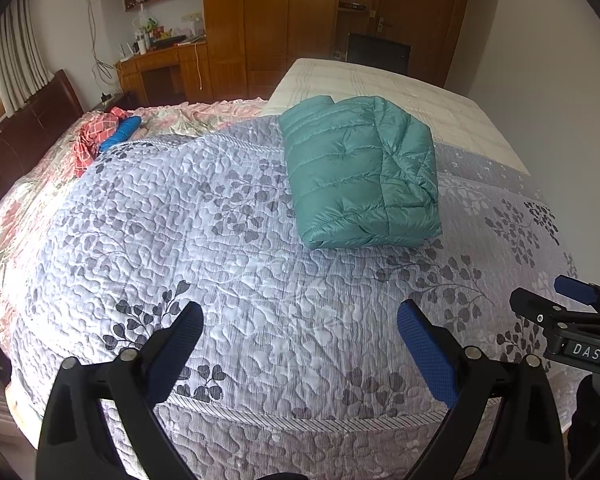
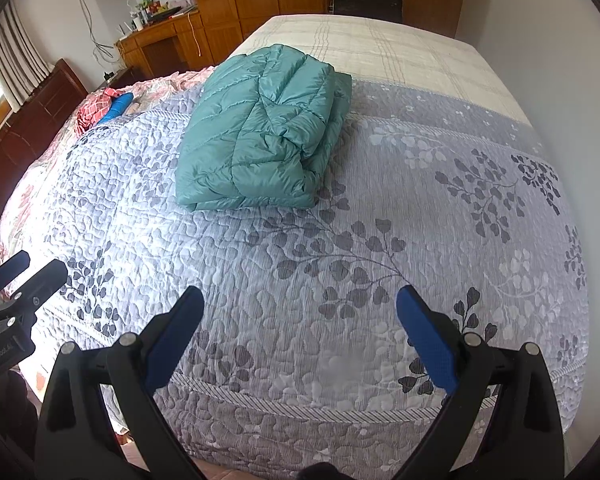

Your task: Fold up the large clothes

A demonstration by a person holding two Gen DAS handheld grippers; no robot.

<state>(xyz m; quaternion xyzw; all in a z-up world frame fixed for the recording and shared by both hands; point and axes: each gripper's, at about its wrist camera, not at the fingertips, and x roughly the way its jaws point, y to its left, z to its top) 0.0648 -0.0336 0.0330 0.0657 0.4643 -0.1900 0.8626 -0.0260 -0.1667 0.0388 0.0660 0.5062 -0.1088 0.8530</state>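
Both claws, the left gripper (image 1: 300,332) and the right gripper (image 2: 300,320), sit wide and hold nothing at the bottom of each frame, likely because the puffy teal quilted jacket (image 1: 360,172) already lies folded on the grey leaf-print bedspread (image 1: 220,240) higher up.

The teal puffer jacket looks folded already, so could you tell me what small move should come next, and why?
Probably none on the garment: hold both grippers back near the bed's edge. The teal puffer jacket lies as a compact folded bundle on the grey leaf-print quilt, and the left gripper and right gripper are open, empty and well short of it.
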